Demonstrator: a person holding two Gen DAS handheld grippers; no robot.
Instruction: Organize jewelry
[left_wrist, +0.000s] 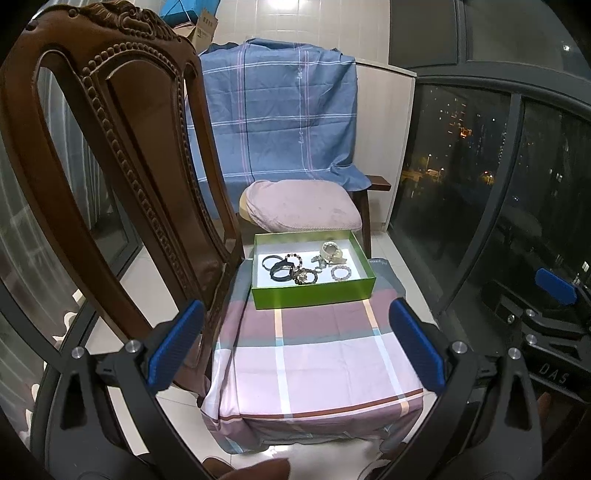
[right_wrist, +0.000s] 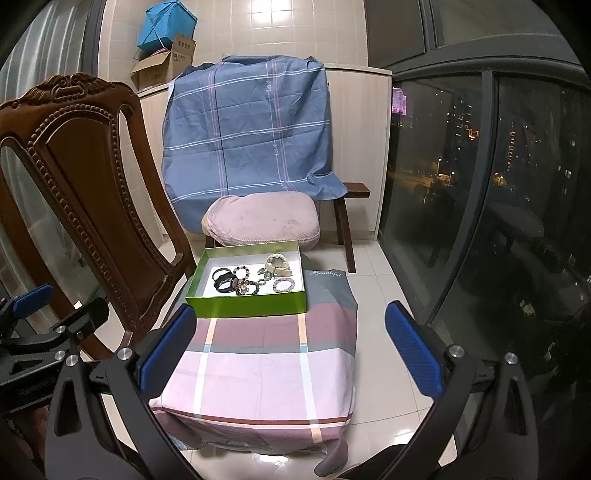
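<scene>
Green box (right_wrist: 246, 305) (white inside); pink plaid cloth (right_wrist: 258, 373).

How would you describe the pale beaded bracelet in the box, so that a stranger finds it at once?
Look at the plaid-covered table and the green box at its far end. Inside, the pale beaded bracelet lies alone in the front right corner, with the beige watch behind it. Unlike the dark bands and tangled brown beads at the left and centre, it touches nothing.

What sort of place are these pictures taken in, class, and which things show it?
Probably an enclosed home balcony or sunroom at night: floor-height window showing city lights, tiled floor, carved wooden chair, stored cardboard boxes.
</scene>
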